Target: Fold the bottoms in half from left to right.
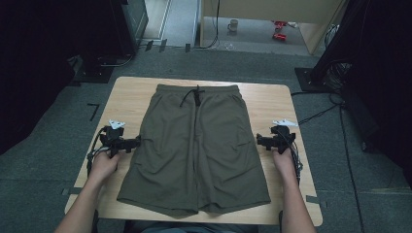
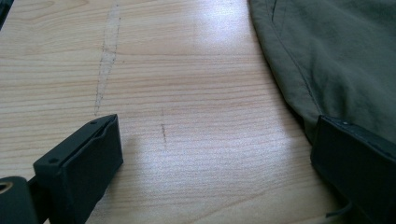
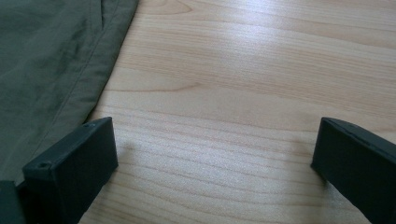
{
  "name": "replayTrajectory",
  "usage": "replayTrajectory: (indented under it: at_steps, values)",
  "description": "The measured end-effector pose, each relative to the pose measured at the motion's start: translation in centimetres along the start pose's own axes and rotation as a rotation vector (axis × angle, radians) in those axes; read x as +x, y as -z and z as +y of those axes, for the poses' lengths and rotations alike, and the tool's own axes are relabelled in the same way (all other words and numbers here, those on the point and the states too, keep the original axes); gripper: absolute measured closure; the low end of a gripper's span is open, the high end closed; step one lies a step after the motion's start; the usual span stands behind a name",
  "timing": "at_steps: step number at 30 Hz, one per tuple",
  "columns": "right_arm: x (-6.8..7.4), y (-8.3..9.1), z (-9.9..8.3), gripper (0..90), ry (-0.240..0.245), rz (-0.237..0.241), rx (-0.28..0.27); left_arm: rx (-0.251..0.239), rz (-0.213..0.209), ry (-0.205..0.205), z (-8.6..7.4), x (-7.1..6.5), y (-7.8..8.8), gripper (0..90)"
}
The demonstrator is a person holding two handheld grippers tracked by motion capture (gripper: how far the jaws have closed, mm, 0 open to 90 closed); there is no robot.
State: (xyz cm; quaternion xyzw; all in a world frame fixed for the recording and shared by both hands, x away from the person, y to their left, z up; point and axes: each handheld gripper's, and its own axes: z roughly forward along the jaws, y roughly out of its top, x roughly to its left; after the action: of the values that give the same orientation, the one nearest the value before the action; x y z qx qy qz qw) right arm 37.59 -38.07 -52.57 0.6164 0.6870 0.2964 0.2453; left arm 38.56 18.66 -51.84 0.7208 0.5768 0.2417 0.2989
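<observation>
Olive-green shorts (image 1: 194,145) lie flat in the middle of the wooden table (image 1: 131,92), waistband and black drawstring (image 1: 196,94) at the far side, legs toward the person. My left gripper (image 1: 133,143) rests at the shorts' left edge, open, its jaws wide apart over bare wood (image 2: 187,116); the right jaw meets the fabric edge (image 2: 327,60). My right gripper (image 1: 260,141) sits at the shorts' right edge, open too, with the fabric (image 3: 46,70) beside its left jaw and bare table (image 3: 233,93) between the jaws.
The table stands on grey carpet. Dark equipment and cables (image 1: 320,114) flank it on both sides. A mug (image 1: 233,25) and red items (image 1: 279,30) sit on the floor far behind.
</observation>
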Motion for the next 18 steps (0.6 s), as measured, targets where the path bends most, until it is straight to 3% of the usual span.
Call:
replayTrajectory:
  at_steps: [18]
  values:
    - [0.09, 0.10, -0.10, 0.0, -0.005, -0.004, 0.000, 0.000, -0.003, -0.003, 0.02, 0.00, -0.02, 2.0]
